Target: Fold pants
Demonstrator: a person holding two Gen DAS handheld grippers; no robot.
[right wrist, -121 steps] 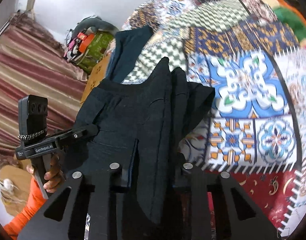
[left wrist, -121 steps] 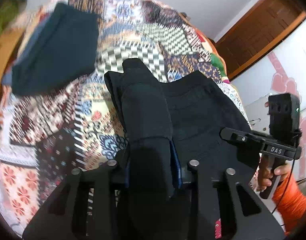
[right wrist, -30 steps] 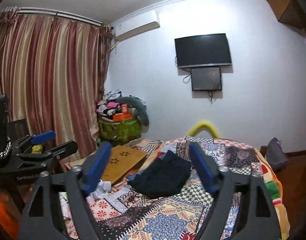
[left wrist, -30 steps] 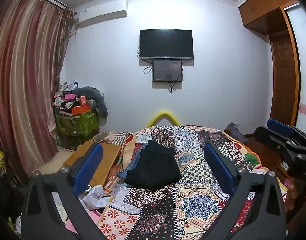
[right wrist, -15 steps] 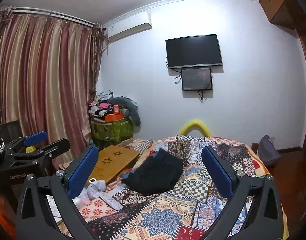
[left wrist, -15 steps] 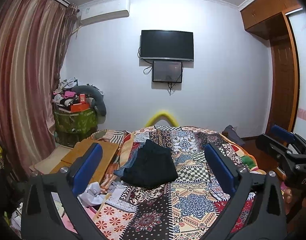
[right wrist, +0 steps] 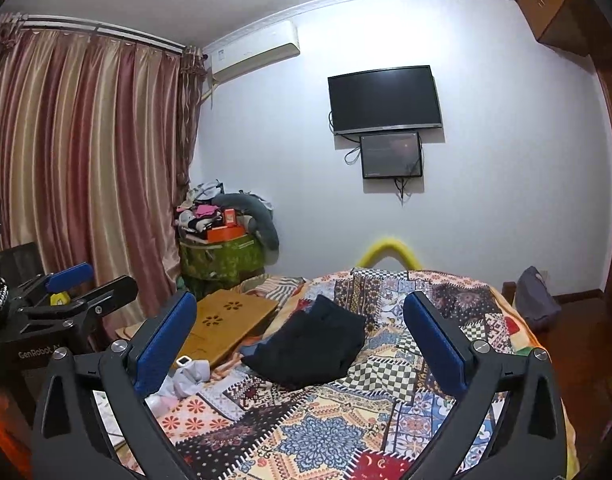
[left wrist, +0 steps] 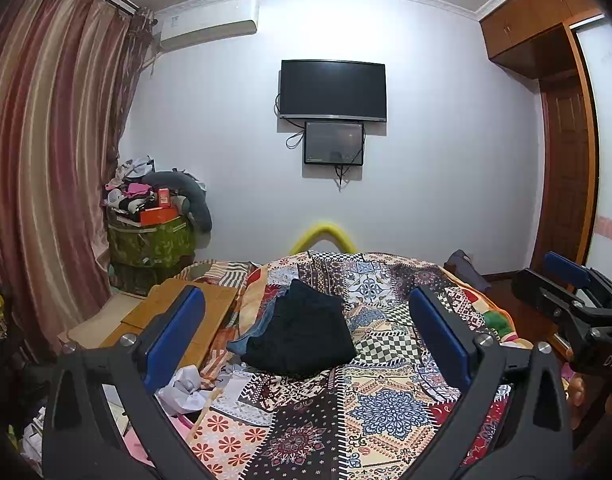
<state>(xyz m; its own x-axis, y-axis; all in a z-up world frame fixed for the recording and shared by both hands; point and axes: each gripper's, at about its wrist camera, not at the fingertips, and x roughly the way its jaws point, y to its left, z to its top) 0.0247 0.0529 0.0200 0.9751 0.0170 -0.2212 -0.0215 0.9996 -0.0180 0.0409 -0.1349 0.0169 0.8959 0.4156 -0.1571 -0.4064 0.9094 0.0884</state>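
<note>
Both grippers are spread wide with nothing in them, left [left wrist: 306,344] and right [right wrist: 302,344]. The pants [left wrist: 302,334] sit as a dark folded bundle on the quilt [left wrist: 389,404], near the bed's far left side, beside the wooden board [right wrist: 230,328]. They're dead ahead of both, well apart; neither's clearly closer.

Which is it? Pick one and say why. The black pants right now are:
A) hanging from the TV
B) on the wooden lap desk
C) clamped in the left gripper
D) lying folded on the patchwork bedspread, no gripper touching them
D: the black pants lie folded on the patchwork bedspread, while the left gripper and right gripper are open and away from them.
</note>
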